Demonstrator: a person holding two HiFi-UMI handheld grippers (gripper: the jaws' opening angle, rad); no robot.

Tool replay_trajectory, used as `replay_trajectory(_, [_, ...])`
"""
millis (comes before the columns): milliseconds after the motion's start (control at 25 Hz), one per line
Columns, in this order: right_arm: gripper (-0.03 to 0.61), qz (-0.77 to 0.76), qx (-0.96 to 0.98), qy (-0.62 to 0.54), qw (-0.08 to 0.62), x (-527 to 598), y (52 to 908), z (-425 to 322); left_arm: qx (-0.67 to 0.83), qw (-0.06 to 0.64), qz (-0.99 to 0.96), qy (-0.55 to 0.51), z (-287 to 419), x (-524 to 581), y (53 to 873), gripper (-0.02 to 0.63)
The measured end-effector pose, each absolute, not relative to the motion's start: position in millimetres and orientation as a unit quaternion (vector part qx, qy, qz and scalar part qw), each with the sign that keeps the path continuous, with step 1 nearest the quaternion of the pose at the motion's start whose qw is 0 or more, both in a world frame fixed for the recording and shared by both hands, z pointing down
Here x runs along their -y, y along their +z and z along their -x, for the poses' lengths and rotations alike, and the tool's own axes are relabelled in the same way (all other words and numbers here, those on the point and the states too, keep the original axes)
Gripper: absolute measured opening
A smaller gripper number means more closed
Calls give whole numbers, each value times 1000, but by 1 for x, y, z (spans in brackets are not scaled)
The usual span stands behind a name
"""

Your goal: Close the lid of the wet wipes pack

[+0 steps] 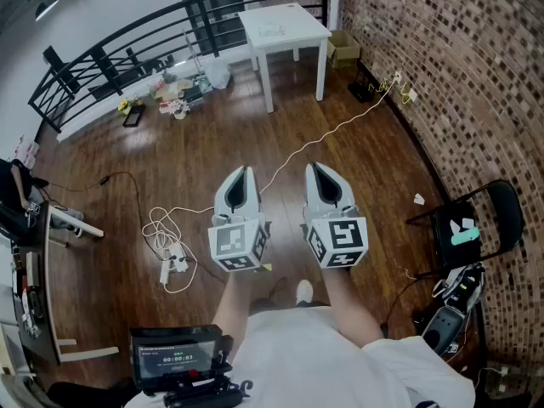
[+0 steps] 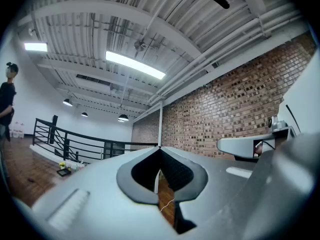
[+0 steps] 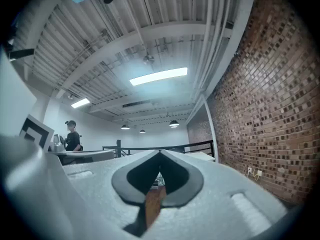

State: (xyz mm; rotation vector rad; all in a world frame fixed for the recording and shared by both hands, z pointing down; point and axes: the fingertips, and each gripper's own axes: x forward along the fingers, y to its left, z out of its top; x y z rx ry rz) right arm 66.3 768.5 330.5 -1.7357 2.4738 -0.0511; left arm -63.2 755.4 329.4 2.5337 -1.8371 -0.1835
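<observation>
No wet wipes pack shows in any view. In the head view my left gripper and right gripper are held side by side at chest height over the wooden floor, pointing forward. Both are shut, with fingertips meeting and nothing between them. The left gripper view has its gripper aimed along the room toward the brick wall and ceiling. The right gripper view has its gripper aimed the same way, tips together.
A white table stands far ahead by the black railing. A brick wall runs along the right, with a black folding chair beside it. Cables and a power strip lie on the floor at left. A person stands far off.
</observation>
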Motion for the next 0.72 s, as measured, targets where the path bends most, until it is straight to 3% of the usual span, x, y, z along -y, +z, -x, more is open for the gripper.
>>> replay_trajectory(240, [-8, 580, -812, -63, 33, -719, 363, -111, 591, 28, -806, -31, 20, -720, 354, 15])
replay_trajectory(720, [-8, 565, -823, -52, -1, -599, 392, -98, 615, 34, -786, -62, 27, -589, 377, 15])
